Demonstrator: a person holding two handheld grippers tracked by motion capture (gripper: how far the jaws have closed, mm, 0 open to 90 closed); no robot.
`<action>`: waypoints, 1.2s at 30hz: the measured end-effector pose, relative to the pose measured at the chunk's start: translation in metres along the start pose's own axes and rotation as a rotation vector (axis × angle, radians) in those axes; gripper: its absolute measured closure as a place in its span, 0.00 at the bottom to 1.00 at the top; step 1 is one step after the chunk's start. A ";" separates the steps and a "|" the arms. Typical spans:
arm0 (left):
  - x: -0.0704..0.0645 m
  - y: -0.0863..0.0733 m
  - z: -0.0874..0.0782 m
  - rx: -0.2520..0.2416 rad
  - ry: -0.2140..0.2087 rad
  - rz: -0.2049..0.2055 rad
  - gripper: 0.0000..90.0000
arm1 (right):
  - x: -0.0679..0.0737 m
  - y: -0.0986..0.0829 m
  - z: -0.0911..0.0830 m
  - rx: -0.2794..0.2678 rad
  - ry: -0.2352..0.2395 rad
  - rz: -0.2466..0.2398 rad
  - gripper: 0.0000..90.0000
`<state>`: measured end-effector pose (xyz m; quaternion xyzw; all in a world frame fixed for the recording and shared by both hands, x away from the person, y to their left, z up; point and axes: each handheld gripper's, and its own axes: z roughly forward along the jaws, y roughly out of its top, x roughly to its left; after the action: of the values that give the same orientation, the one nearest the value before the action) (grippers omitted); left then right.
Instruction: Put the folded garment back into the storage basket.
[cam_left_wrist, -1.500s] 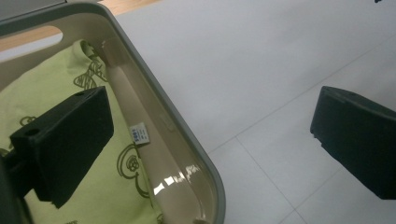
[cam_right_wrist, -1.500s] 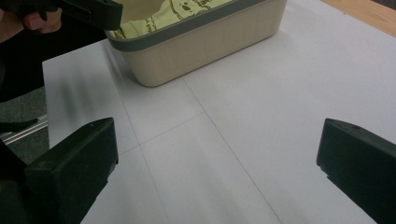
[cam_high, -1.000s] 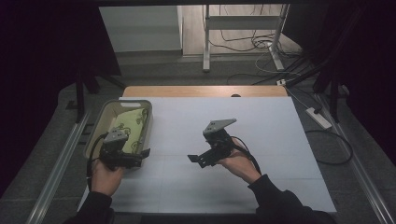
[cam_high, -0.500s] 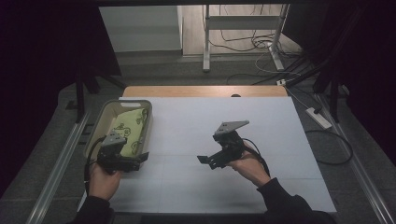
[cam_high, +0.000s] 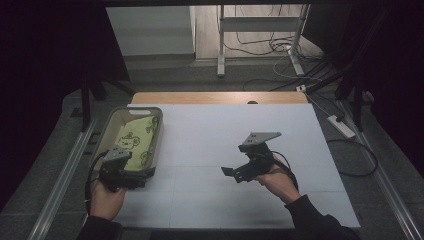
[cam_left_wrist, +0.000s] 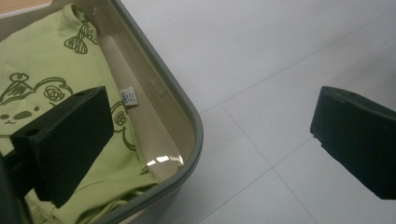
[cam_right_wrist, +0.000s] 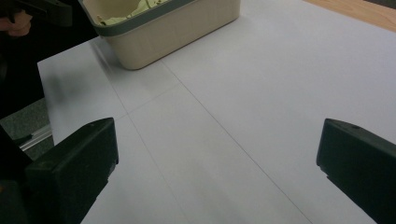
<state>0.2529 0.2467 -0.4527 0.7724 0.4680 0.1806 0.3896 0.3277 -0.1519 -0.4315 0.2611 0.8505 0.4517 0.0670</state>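
Observation:
A beige bin (cam_high: 159, 131) with a grey-green rim stands at the table's left, holding a light green cloth (cam_high: 131, 141) printed with a cartoon bear. My left gripper (cam_high: 126, 175) hovers open at the bin's near right corner. In the left gripper view it (cam_left_wrist: 210, 135) straddles the rim (cam_left_wrist: 194, 135), with one jaw over the cloth (cam_left_wrist: 42, 60) and the other over bare table. My right gripper (cam_high: 235, 174) is held open, right of centre, above the white sheet. In the right gripper view it (cam_right_wrist: 217, 154) holds nothing and points toward the bin (cam_right_wrist: 177, 28).
A white sheet (cam_high: 220, 135) covers the table, with a wooden strip (cam_high: 220, 98) along its far edge. A power strip (cam_high: 341, 126) and cables lie on the floor at the right. A metal rail (cam_high: 62, 185) runs along the table's left side.
My right gripper has drifted right and nearer the person, still open. My left gripper has drawn back a little toward the bin's near corner.

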 end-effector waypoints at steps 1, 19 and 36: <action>0.000 -0.001 -0.001 -0.002 0.001 -0.001 0.00 | 0.000 -0.001 -0.002 -0.002 -0.004 0.003 0.00; 0.001 -0.012 -0.011 -0.009 0.006 -0.027 0.00 | -0.008 -0.024 -0.027 0.012 -0.034 0.046 0.00; 0.001 -0.022 -0.018 -0.001 0.013 -0.040 0.00 | -0.016 -0.050 -0.058 0.018 -0.084 0.087 0.00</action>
<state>0.2290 0.2615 -0.4579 0.7616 0.4858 0.1781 0.3903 0.3015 -0.2251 -0.4403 0.3170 0.8389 0.4350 0.0808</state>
